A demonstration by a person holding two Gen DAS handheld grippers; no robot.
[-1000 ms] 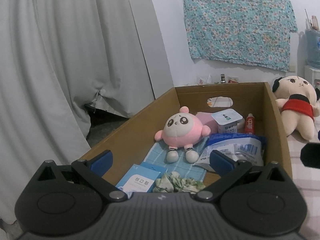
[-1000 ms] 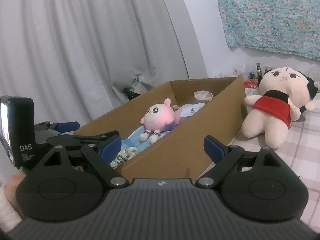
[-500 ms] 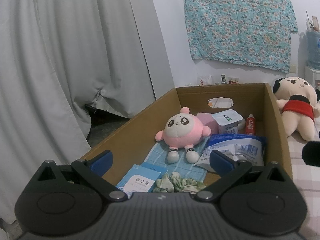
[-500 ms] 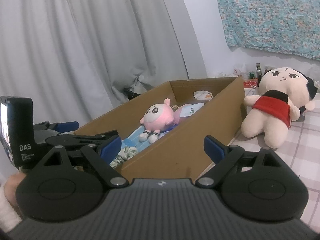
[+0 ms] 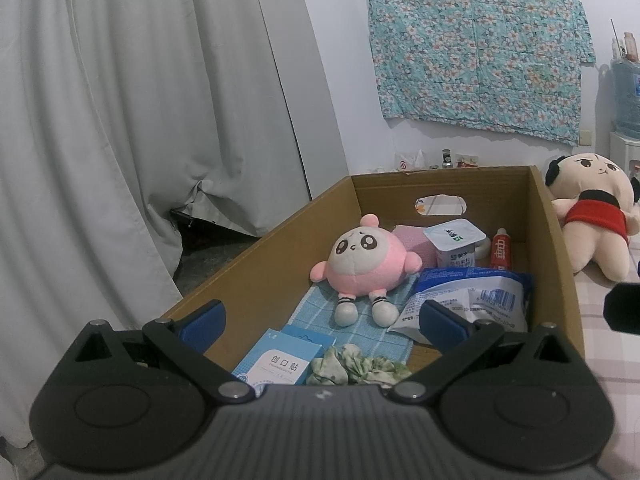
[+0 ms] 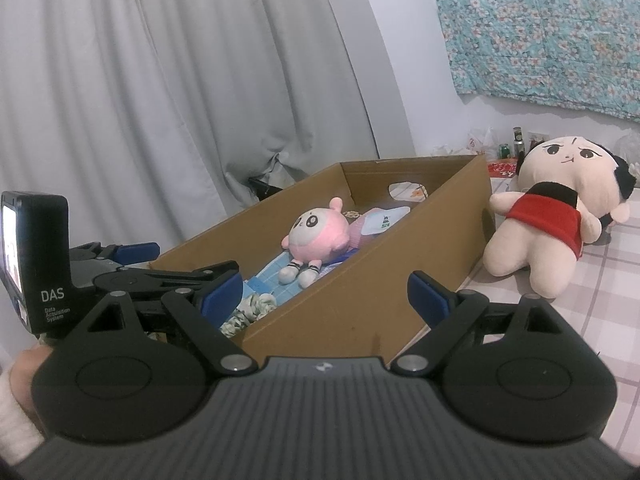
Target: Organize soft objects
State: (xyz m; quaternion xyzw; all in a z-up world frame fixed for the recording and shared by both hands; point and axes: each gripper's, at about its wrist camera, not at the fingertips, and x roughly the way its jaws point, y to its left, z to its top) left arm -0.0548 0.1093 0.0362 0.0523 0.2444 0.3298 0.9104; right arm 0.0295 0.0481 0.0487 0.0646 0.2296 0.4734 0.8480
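Your left gripper (image 5: pixel 320 322) sits at the near end of the brown cardboard box (image 5: pixel 256 268), jaws apart, nothing between them. The round pink-and-white plush doll (image 5: pixel 362 266) lies inside on a blue checked cloth (image 5: pixel 320 316), ahead of its fingertips. Your right gripper (image 6: pixel 326 294) is spread wide and empty outside the box; the cream plush doll in a red bib (image 6: pixel 548 216) lies ahead to its right on the checked surface.

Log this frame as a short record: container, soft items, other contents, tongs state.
container: cardboard box, open top
soft items inside: pink plush lying on blue checked cloth; green scrunchie near front
soft item outside: big doll in red top, on checked surface beside box
other contents: yogurt cup, red tube, plaster box, blue-white packet
left tongs: open, empty
right tongs: open, empty
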